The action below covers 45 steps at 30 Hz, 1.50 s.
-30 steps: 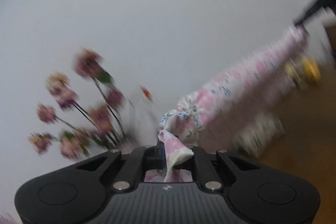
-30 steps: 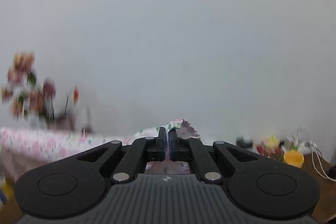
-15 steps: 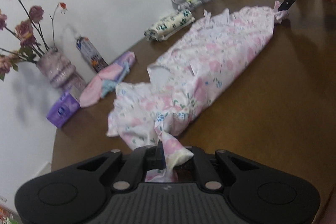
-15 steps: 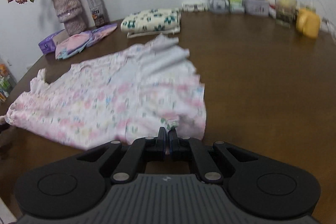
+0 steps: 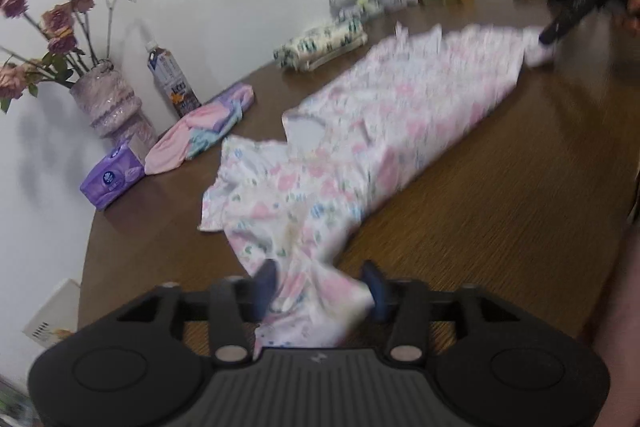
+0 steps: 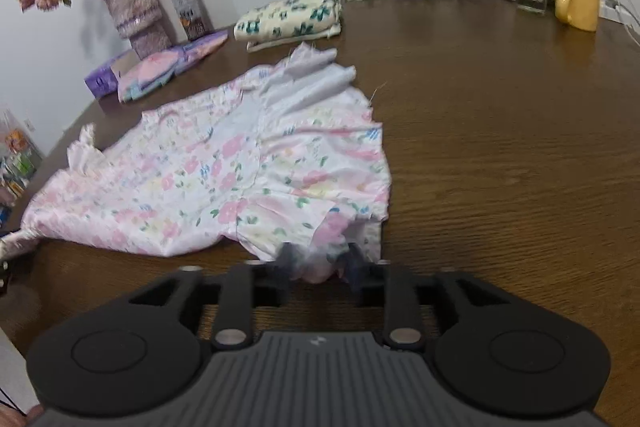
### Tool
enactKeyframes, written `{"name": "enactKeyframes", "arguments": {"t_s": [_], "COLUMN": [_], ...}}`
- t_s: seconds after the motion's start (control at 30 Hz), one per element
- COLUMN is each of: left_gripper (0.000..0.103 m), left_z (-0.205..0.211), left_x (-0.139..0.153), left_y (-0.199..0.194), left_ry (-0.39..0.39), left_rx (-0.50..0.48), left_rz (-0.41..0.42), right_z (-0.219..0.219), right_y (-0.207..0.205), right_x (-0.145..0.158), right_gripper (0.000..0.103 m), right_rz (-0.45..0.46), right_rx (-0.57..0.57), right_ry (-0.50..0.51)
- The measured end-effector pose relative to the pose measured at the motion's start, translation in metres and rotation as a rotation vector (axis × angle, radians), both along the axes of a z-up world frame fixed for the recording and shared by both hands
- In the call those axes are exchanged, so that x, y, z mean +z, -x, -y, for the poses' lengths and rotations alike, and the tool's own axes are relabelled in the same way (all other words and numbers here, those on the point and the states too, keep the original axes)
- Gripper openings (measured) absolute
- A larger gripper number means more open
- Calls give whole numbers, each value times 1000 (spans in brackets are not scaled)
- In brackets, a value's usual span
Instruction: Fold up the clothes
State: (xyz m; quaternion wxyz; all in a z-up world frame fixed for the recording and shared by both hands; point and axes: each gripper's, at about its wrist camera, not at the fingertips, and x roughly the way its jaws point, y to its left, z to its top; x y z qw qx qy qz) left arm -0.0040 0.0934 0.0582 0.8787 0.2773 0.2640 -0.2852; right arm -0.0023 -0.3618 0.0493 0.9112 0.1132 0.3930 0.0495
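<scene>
Here, in the left wrist view, the left gripper (image 5: 320, 285) has just been opening; its jaws stand apart with a corner of the floral garment (image 5: 360, 139) lying loose between them, cloth stretching toward two o'clock across the wooden table (image 5: 500, 207). In the right wrist view, the right gripper (image 6: 320, 267) has likewise just been opening, a garment corner between its parted jaws, the rest spread toward ten o'clock.

Left hand-held gripper (image 5: 320, 285) jaws just opening, floral garment (image 5: 360, 147) corner between them, wooden table (image 5: 500, 207)

Black ribbed gripper (image 5: 320, 285), silver screws
</scene>
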Motion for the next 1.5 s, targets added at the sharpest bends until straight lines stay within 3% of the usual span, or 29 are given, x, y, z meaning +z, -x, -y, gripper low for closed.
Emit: {"name": "enactKeyframes", "arguments": {"t_s": [0.07, 0.17, 0.43, 0.53, 0.57, 0.6, 0.67, 0.7, 0.77, 1.03, 1.13, 1.27, 1.4, 1.5], "left_gripper": [61, 62, 62, 58, 46, 39, 8, 7, 4, 3, 3, 2, 2, 2], "left_z": [-2, 2, 2, 2, 1, 1, 0, 0, 0, -5, 2, 23, 48, 55], "left_x": [16, 26, 6, -3, -5, -7, -9, -9, -7, 17, 17, 45, 115, 185], "left_y": [-3, -18, -55, -60, -61, -63, -65, -66, -67, -64, -82, -130, -178, -190], "left_ry": [51, 63, 76, 68, 66, 67, 65, 65, 65, 53, 29, 11, 35, 183], "left_rx": [11, 70, 176, 185, 183, 181, 176, 173, 165, 174, 192, 205, 232, 256], "left_rz": [4, -24, -227, -270, -280, -288, -303, -304, -298, -198, -179, -59, 176, 352], "right_z": [6, 6, -26, -39, -39, -38, -36, -35, -33, -27, -27, -34, -36, -35], "right_y": [-1, -19, -107, -132, -137, -138, -140, -139, -133, -108, -116, -151, -192, -197], "right_x": [13, 26, 23, 13, 9, 5, -1, -3, 0, 42, 48, 66, 144, 221], "right_gripper": [41, 45, 60, 67, 67, 62, 30, 7, 2, 0, 0, 0, 0, 0], "right_rz": [34, 64, 6, -68, -93, -107, -133, -140, -118, 19, 16, 77, 267, 439], "right_rx": [-12, -16, 108, 104, 98, 101, 111, 116, 123, 130, 111, 62, -60, -140], "right_ry": [15, 41, 163, 260, 263, 251, 223, 200, 188, 161, 183, 248, 285, 248]}}
